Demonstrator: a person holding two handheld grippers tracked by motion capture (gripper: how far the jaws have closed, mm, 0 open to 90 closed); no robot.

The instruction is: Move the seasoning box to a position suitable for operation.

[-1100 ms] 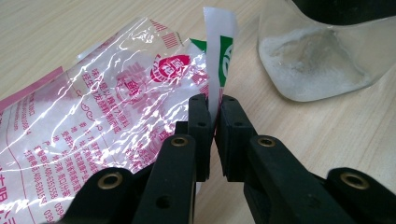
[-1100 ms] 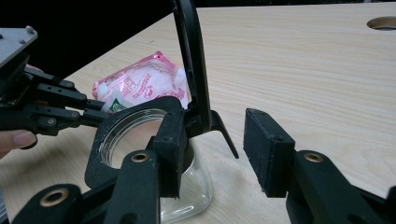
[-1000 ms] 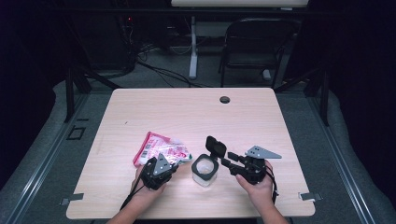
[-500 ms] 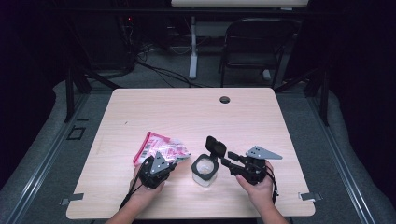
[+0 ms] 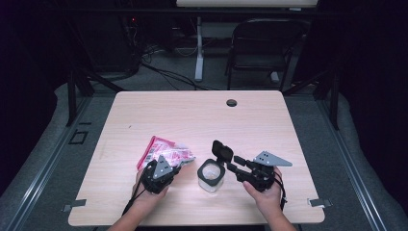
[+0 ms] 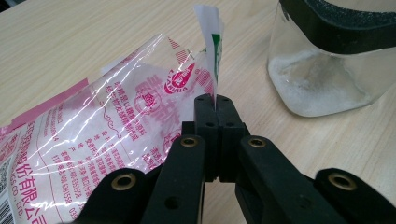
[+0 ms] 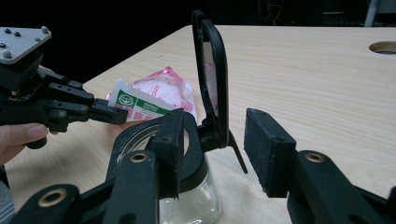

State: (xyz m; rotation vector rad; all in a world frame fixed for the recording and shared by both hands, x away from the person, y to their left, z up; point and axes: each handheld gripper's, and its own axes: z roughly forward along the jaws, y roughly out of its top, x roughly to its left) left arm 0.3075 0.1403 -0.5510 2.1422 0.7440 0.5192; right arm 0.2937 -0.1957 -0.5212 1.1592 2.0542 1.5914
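Left gripper point(image 6: 215, 100) clamped tight on the white-and-green corner of the bag point(image 6: 107, 135), jaws pressed together with that corner standing up between them. Rest of the bag flat on the counter point(image 5: 269, 120), left of the jar point(image 5: 210, 175) and just beside it. Right gripper point(image 7: 212, 140) spread wide around the jar's hinged black lid point(image 7: 212, 74), raised upright; one jaw near the rim, the other clear of it, gripping nothing.

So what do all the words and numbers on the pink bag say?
Bag, pink print: Chinese lines, mostly too small or creased to read; bottom left "份有限公".
Bag, round red logo: unreadable.
Bag corner in the left gripper, green logo: its white writing is blurred.
Jar: no writing.
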